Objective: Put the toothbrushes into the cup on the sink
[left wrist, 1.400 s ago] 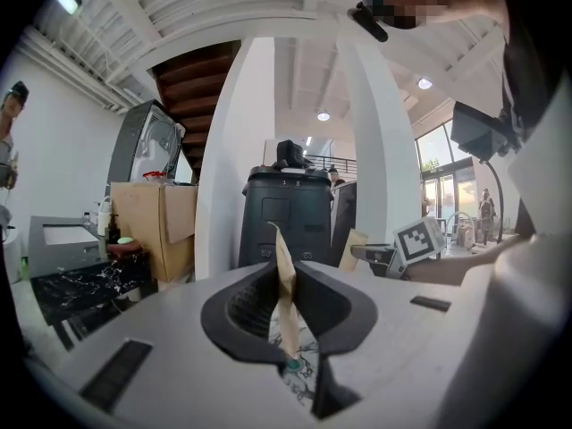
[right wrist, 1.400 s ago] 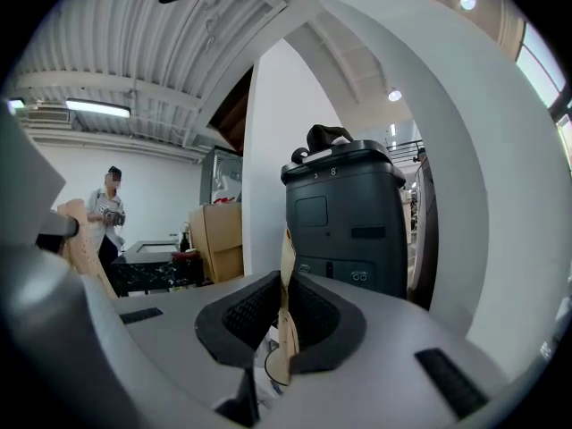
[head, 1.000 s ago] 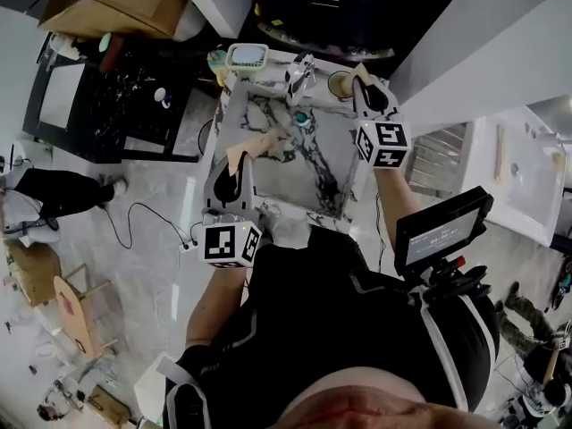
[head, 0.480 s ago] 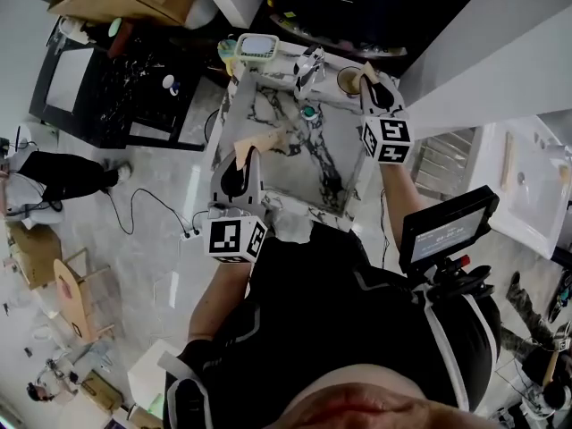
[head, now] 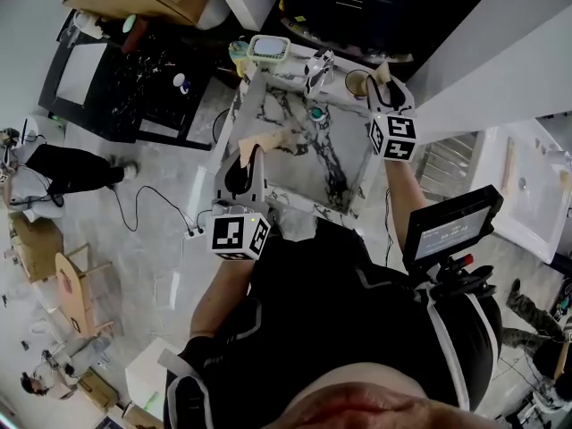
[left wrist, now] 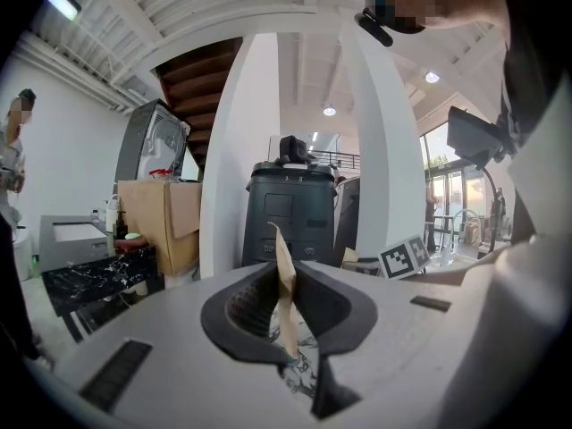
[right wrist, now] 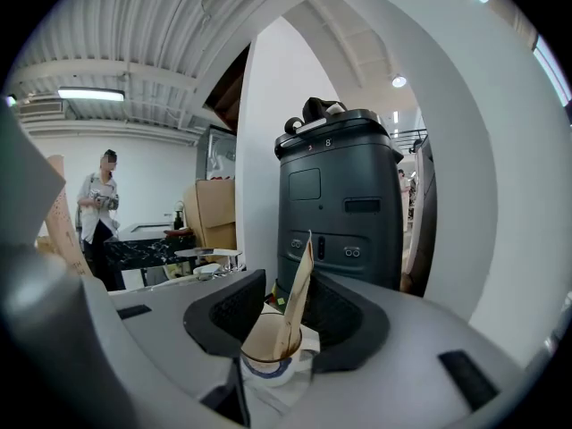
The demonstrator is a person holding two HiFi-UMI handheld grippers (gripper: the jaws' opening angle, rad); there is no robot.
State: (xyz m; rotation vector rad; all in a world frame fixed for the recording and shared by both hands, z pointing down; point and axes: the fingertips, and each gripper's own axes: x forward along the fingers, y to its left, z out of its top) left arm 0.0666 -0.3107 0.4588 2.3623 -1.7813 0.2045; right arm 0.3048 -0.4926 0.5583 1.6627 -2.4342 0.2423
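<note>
Marble veining runs across the sink counter [head: 299, 164] below us, and we hold one tool over each side of it.

Our left hand-held gripper [left wrist: 288, 309] is clamped on a paper-wrapped toothbrush [left wrist: 283, 284], which stands upright between its jaws with its tip rising above them. In the head view this hand-held gripper [head: 254, 150] hangs over the near left part of the basin.

Our right hand-held gripper [right wrist: 286, 315] is over the far right corner of the counter, and its jaws are opening. Between them leans a second toothbrush [right wrist: 298, 293] in the same tan wrapper. Its lower end sits inside the cup [right wrist: 266, 362] directly beneath the jaws, and we see a gap between the wrapper and the left pad.

Just left of the right hand-held gripper [head: 381, 86] is the faucet [head: 317, 68], with the green drain [head: 315, 113] nearer to us in the basin. Beyond the right jaws stands a dark grey machine [right wrist: 340, 204]. Further left we make out a cardboard box [right wrist: 214, 208] and a person [right wrist: 100, 206] well apart from the counter.
</note>
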